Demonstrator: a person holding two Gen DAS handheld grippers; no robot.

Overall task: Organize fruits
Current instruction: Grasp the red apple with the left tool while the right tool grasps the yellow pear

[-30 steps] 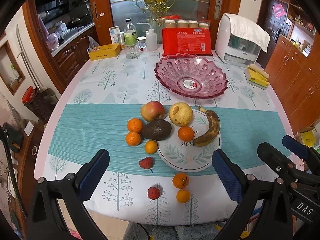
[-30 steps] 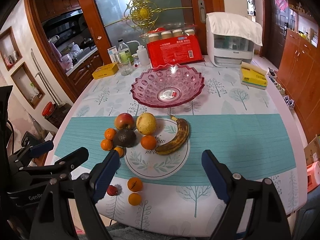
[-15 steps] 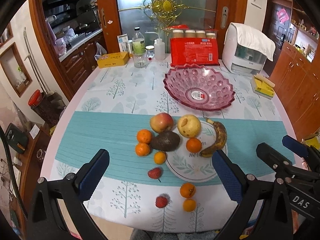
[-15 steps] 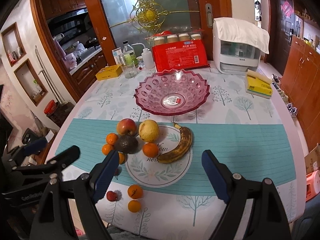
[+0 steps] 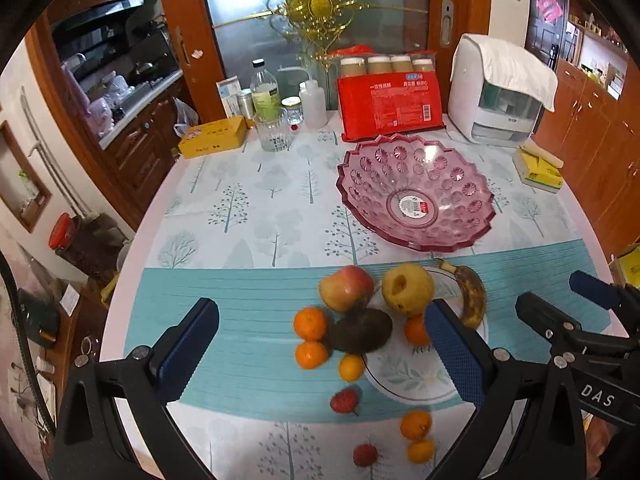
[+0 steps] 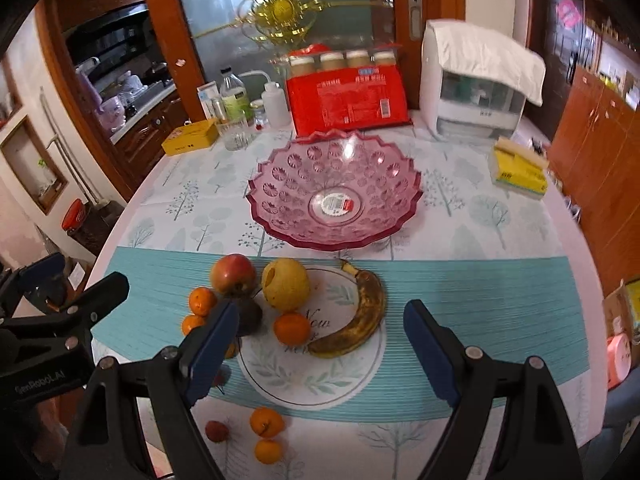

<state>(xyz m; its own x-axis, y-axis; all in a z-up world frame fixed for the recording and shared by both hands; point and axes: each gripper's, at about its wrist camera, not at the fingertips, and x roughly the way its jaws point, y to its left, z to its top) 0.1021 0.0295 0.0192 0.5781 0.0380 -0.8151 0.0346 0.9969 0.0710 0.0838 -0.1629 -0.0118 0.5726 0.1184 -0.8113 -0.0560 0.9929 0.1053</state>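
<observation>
since the last frames both views have closed in on the fruit pile; left gripper [image 5: 320, 344] and right gripper [image 6: 316, 336] spread, empty. pink bowl [image 6: 280, 172] unfilled; first pick pending.

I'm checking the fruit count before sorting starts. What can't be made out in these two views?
- Avocado: in the right wrist view, partly hidden behind the right gripper's finger.
- Small orange: in the left wrist view, half covered by the left gripper's finger.
- Red package: print too small to read.
- Pink bowl: label unreadable.
</observation>
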